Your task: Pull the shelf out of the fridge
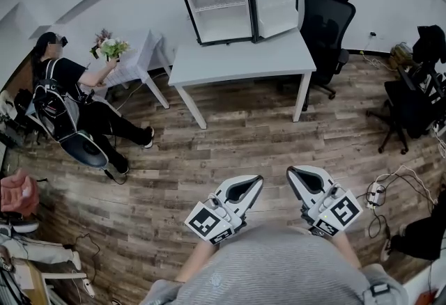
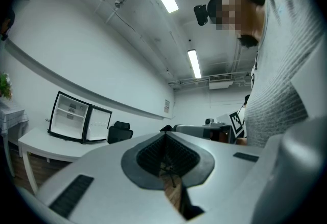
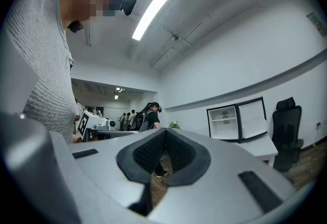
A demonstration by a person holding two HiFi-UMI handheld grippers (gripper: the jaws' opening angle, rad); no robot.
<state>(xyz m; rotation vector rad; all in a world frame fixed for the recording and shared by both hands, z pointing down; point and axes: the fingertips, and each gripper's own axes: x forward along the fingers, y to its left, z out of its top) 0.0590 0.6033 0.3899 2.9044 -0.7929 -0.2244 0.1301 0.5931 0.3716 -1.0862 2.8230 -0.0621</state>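
A small black fridge (image 1: pixel 219 8) stands on the white table (image 1: pixel 240 60) across the room, its door (image 1: pixel 277 5) swung open to the right. A white shelf (image 1: pixel 221 9) crosses its pale interior. Both grippers are held close to my body, far from the fridge. My left gripper (image 1: pixel 259 178) is shut and empty, and so is my right gripper (image 1: pixel 290 170). In the left gripper view the shut tips (image 2: pixel 165 133) point up past the fridge (image 2: pixel 69 121) at far left. In the right gripper view the shut tips (image 3: pixel 164 131) sit left of the fridge (image 3: pixel 225 123).
A black office chair (image 1: pixel 326 21) stands right of the table. A seated person (image 1: pixel 70 98) at left holds flowers (image 1: pixel 111 48) beside a small covered table (image 1: pixel 136 63). Another dark chair (image 1: pixel 408 112) and cables (image 1: pixel 380 192) lie at right on the wooden floor.
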